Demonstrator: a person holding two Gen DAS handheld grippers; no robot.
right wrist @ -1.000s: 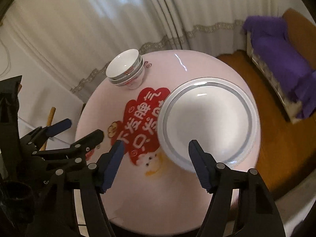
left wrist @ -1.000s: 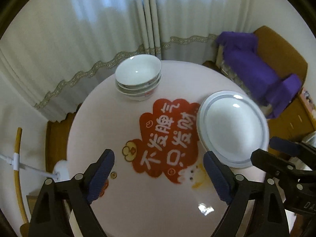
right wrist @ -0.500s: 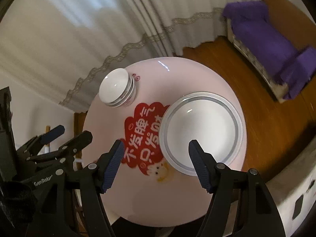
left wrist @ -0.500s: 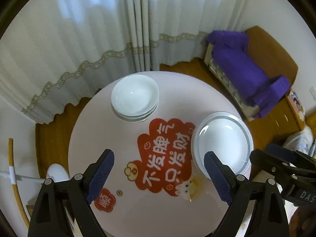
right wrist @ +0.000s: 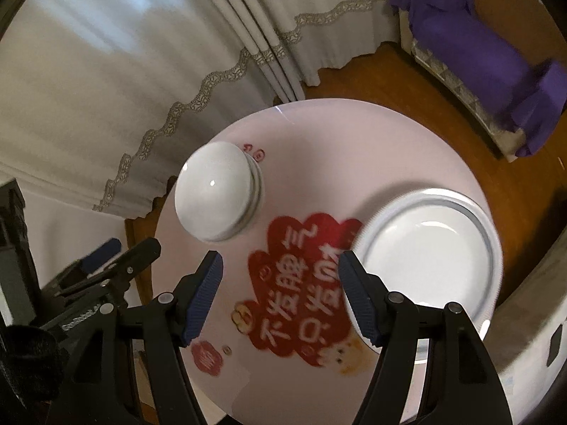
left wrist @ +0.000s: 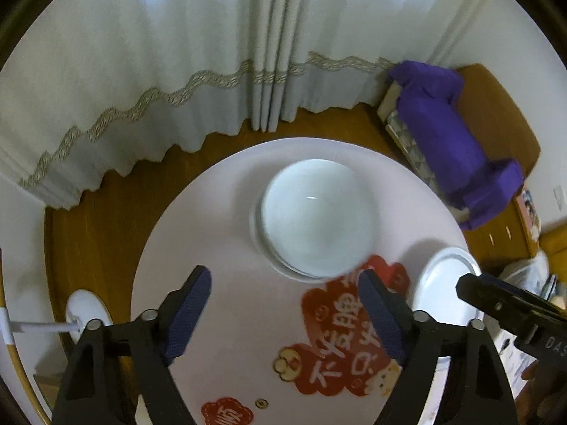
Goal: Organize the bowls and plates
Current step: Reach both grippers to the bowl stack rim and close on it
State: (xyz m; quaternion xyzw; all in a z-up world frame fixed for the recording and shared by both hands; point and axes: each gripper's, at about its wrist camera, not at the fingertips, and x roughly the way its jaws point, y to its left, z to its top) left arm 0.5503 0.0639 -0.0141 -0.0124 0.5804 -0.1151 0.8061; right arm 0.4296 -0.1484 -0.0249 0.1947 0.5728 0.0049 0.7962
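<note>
The round pink table [left wrist: 219,248] carries a red sticker w/ white characters [right wrist: 301,283] near its middle. In the left wrist view the stack of white bowls [left wrist: 315,219] sits at abt 12 o'clock from the left gripper [left wrist: 287,315], well apart from its blue pads; the stack of white plates [left wrist: 443,283] lies at abt 3 o'clock, partly behind the right-hand finger. The left gripper's jaws stand apart w/ nothing between them, having just been closing somewhat. In the right wrist view the right gripper [right wrist: 280,297] hangs over the sticker, jaws spread and empty; the bowls [right wrist: 216,191] are at abt 11 o'clock, the plates [right wrist: 432,255] at abt 2–3 o'clock, rim just beside the right-hand pad, contact unclear. White curtains [left wrist: 177,53] hang at 12 o'clock beyond the table, a purple-covered sofa [right wrist: 478,46] at abt 1–2 o'clock.
</note>
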